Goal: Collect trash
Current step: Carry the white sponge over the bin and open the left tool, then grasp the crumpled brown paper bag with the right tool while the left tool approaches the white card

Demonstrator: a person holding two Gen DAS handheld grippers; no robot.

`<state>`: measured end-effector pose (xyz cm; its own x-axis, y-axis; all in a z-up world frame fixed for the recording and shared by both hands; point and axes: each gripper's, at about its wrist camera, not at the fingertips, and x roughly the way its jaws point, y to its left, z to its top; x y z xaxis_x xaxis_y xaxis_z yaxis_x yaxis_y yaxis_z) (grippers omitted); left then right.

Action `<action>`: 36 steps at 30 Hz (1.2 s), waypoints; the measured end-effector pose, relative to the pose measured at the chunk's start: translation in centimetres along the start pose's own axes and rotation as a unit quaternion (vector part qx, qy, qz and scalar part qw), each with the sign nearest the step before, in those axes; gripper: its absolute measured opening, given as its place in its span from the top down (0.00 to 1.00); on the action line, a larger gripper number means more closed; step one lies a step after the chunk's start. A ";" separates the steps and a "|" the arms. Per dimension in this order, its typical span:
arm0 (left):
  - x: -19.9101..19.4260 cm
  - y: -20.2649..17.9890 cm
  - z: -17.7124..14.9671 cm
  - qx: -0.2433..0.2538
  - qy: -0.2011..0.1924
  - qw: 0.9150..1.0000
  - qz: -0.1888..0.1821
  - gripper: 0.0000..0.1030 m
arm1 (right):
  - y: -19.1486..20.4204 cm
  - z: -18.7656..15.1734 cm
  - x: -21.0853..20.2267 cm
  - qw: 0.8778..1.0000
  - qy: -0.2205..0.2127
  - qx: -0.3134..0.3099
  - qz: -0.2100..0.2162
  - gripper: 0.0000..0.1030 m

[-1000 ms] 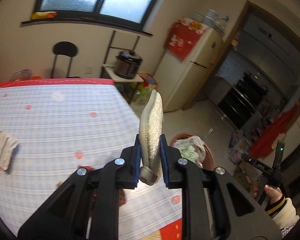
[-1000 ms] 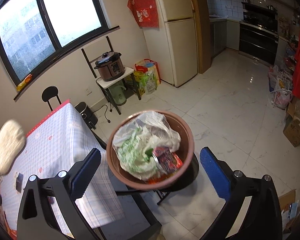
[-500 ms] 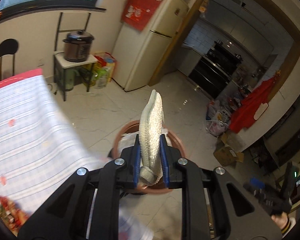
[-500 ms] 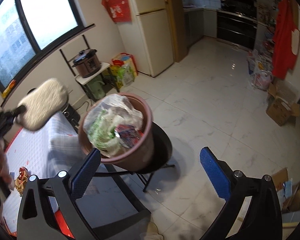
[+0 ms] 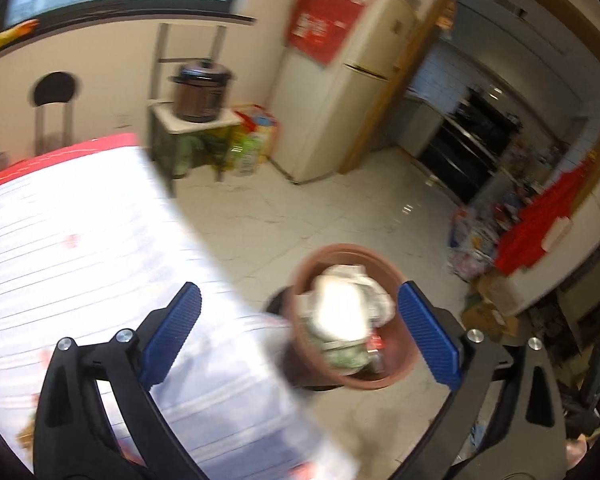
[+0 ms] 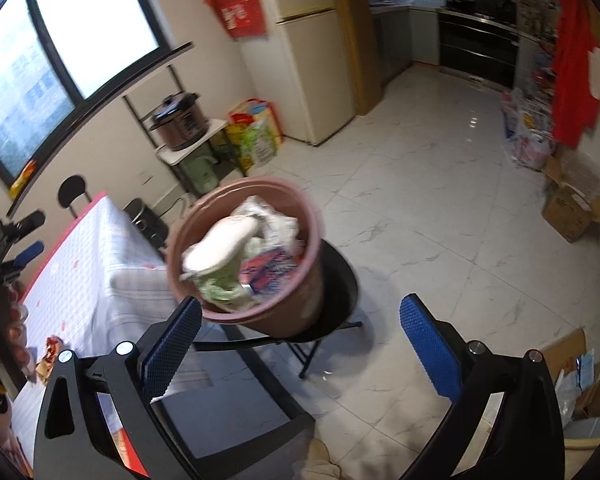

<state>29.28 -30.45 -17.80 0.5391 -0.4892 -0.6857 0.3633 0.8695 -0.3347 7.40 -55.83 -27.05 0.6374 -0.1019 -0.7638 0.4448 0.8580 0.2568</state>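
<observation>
A brown bin (image 5: pixel 396 374) full of bags and wrappers stands on a black stool (image 6: pixel 342 280) beside the table. A white oval pad (image 5: pixel 340 312) lies blurred on top of the trash, also seen as the white pad (image 6: pixel 220 244) inside the bin (image 6: pixel 300 312). My left gripper (image 5: pixel 300 336) hovers above the bin; its jaws are opening, wide apart, and grip nothing. It shows at the far left as the left gripper (image 6: pixel 28 236), held in a person's hand. My right gripper (image 6: pixel 300 346) is open and holds nothing, just short of the bin.
The table with a checked cloth (image 5: pixel 60 240) lies left of the bin, with wrappers (image 6: pixel 52 346) near its edge. A black chair (image 6: pixel 240 420) sits below my right gripper. A fridge (image 6: pixel 312 60), a rice cooker on a rack (image 6: pixel 178 122) and cardboard boxes (image 6: pixel 568 216) line the room.
The left gripper swung from over the table to above the bin, then its jaws opened and the white pad dropped into the bin. The right gripper stayed open.
</observation>
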 end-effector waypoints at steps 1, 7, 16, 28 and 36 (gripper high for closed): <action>-1.3 1.5 -0.2 -0.009 -0.005 1.000 0.015 0.06 | 1.0 0.2 0.3 1.000 0.002 -0.007 0.007 0.05; -10.7 10.8 -2.1 -0.061 -0.043 0.990 0.117 0.06 | 9.3 0.6 2.0 0.996 0.017 -0.067 0.062 0.05; -24.2 21.7 -8.7 -0.133 -0.080 0.957 0.243 0.06 | 24.2 -2.3 3.6 0.974 0.057 -0.171 0.138 0.05; -32.4 31.7 -17.7 -0.221 -0.072 0.928 0.292 0.06 | 41.0 -11.0 4.6 0.916 0.133 -0.343 0.158 0.05; -33.5 34.5 -20.7 -0.256 -0.069 0.923 0.279 0.06 | 46.2 -17.0 6.6 0.844 0.131 -0.514 0.079 0.05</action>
<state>8.01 17.33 -19.76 0.6377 0.0715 -0.7669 -0.3878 0.8901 -0.2395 21.47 -8.32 -30.32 0.4176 0.0547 -0.9070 -0.4990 0.8480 -0.1786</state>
